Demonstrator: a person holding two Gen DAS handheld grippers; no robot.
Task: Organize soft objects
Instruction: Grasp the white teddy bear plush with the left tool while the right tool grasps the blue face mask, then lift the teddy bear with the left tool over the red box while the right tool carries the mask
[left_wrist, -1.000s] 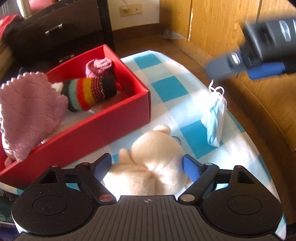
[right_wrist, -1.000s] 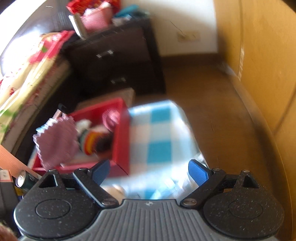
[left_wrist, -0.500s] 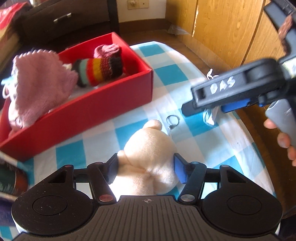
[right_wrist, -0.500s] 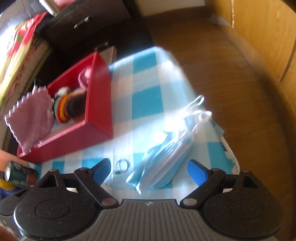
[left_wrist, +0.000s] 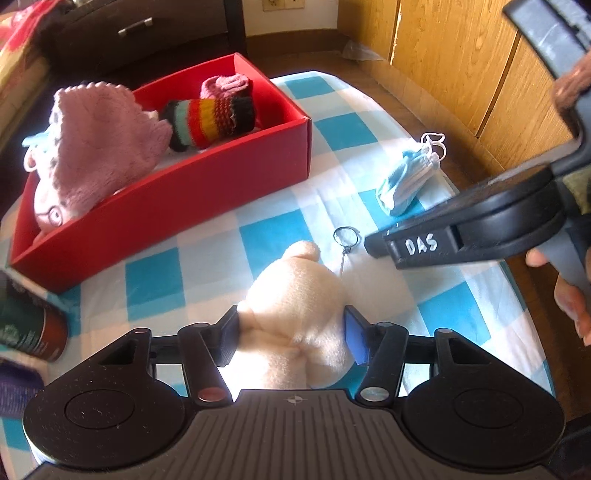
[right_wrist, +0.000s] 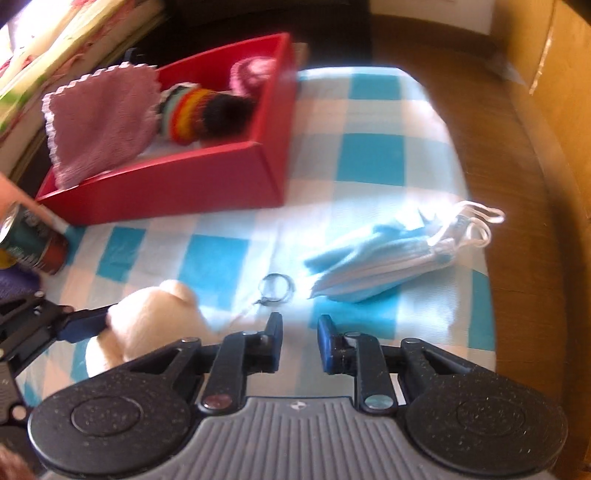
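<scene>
Between your left gripper's (left_wrist: 291, 332) fingers sits the plush (left_wrist: 295, 314), squeezed from both sides on the checked cloth (left_wrist: 332, 125). Just ahead of it lies a key ring (left_wrist: 346, 236), and beyond that, to the right, the masks (left_wrist: 406, 177). Ahead and to the left stands the red box (left_wrist: 207, 188), holding a pink cloth (left_wrist: 99, 136), a striped sock (left_wrist: 210, 122) and a pink sock (left_wrist: 225, 83). Your right gripper (right_wrist: 299, 347) hovers above the cloth with its fingers nearly together and nothing between them; the key ring (right_wrist: 276, 288) lies just ahead of its tips, the masks (right_wrist: 391, 258) ahead to the right. A can (left_wrist: 33, 325) lies to the left gripper's left.
</scene>
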